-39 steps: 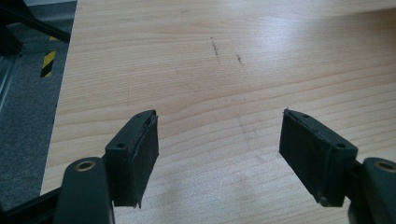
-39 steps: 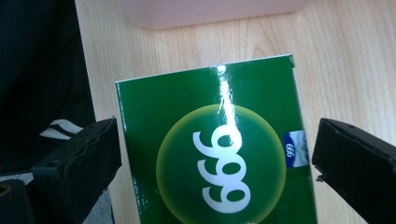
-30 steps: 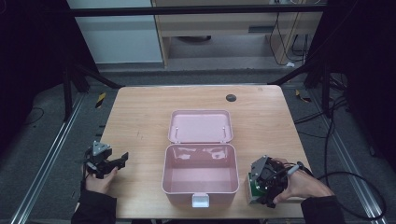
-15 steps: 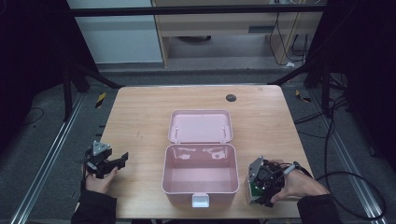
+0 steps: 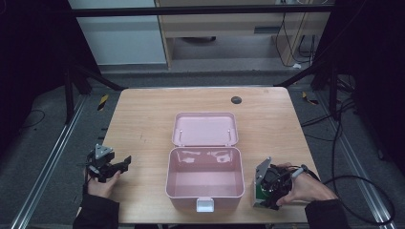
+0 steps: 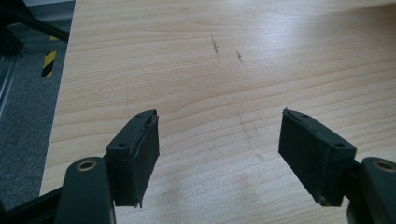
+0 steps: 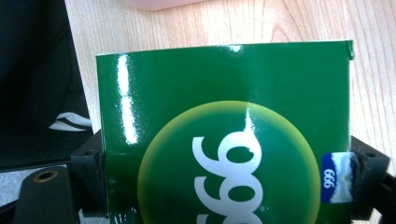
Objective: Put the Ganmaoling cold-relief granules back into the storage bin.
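A pink box (image 5: 204, 179) stands open at the table's front middle, its lid (image 5: 205, 129) laid back flat behind it. Its inside looks bare. My right gripper (image 5: 261, 194) is at the front right beside the box, shut on a glossy green packet (image 7: 224, 135) with a yellow-green disc and white digits. The packet (image 5: 261, 194) is held just above the table near the front edge. My left gripper (image 5: 125, 163) rests at the front left, jaws wide apart over bare wood (image 6: 219, 70), its fingertips (image 6: 140, 140) holding nothing.
A small dark round thing (image 5: 236, 99) lies at the table's far right. The wooden table (image 5: 143, 119) stands on a dark floor with metal rails at both sides. Cables (image 5: 344, 143) trail on the right. A cabinet stands behind.
My right gripper with the green packet has dropped slightly and shifted toward the front edge. The left gripper has stayed where it was.
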Demonstrator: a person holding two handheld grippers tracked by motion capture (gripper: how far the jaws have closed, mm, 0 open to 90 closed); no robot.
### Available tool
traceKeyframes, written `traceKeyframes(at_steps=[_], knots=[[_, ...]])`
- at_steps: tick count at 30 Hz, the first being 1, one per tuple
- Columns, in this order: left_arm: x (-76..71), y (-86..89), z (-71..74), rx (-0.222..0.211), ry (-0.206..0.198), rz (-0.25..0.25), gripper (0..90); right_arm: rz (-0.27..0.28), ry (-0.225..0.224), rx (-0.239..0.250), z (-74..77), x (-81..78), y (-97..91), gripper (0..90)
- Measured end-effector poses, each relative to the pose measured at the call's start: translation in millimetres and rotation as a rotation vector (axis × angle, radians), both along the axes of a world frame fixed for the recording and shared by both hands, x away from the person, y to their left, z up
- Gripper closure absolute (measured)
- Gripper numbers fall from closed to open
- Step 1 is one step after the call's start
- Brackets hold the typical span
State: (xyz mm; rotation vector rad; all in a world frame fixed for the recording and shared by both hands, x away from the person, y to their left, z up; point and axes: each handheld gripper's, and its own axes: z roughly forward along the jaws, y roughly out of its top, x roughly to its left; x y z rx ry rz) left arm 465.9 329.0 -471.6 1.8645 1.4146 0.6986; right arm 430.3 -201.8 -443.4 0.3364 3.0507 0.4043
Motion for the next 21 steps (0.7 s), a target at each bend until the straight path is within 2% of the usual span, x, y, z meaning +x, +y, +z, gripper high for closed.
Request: traceKeyframes(at_steps=[7, 16, 17, 21], knots=[[-0.2, 0.1, 0.1, -0.002, 0.0, -0.001, 28.6, -0.016, 0.011, 0.004, 8.5, -0.7, -0.5, 15.8], [-0.2, 0.2, 0.2, -0.003, 0.0, -0.003, 28.6, -0.034, -0.023, 0.033, 33.5, 0.8, -3.8, 16.0], [-0.1, 0.1, 0.3, -0.005, 0.001, -0.003, 28.6, -0.046, -0.024, 0.05, 39.6, 1.4, -3.9, 16.0], [-0.3, -0.3, 0.2, -0.003, 0.002, -0.003, 28.6, -0.046, -0.038, 0.054, 49.0, 2.8, -2.2, 16.0]])
